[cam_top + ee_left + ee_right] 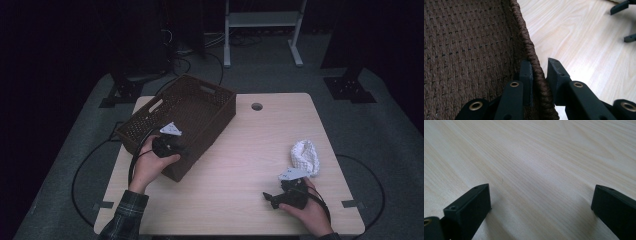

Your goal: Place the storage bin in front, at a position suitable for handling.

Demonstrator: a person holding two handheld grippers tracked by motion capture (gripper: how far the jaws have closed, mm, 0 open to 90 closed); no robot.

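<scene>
Dark brown woven basket (pixel 200 107) at the table's left rear, set askew, near corner toward the person. Left gripper (pixel 172 146) at that near rim, seen up close in the left gripper view as a left gripper (pixel 539 72) with one jaw inside the wall and one outside, the braided rim (pixel 534 58) pinched between them; narrow slivers of gap beside the cord, yet judged clamped on the rim, about as tight as the thick braid allows. Nothing visible inside the basket from the high view, though the part under the hand stays hidden. Right gripper (pixel 277 197) low at the table's (pixel 240 150) right front edge, pointing left across the bare wood; in the right gripper view, right gripper (pixel 541 202) with jaws spread wide and nothing but pale grain between them. White knitted cloth (pixel 306 156) bunched just behind that hand, touching nothing but the tabletop as far as can be told, well apart from the basket. Judged progress: early. Grip on the basket taken, likely to steady or drag it; cloth not yet picked up, not yet in the basket. Left to do, by this reading: close on the cloth, carry it across, drop it in. No brand, label or legible writing anywhere; grey three-cornered plates on both grippers blank at this size.
</scene>
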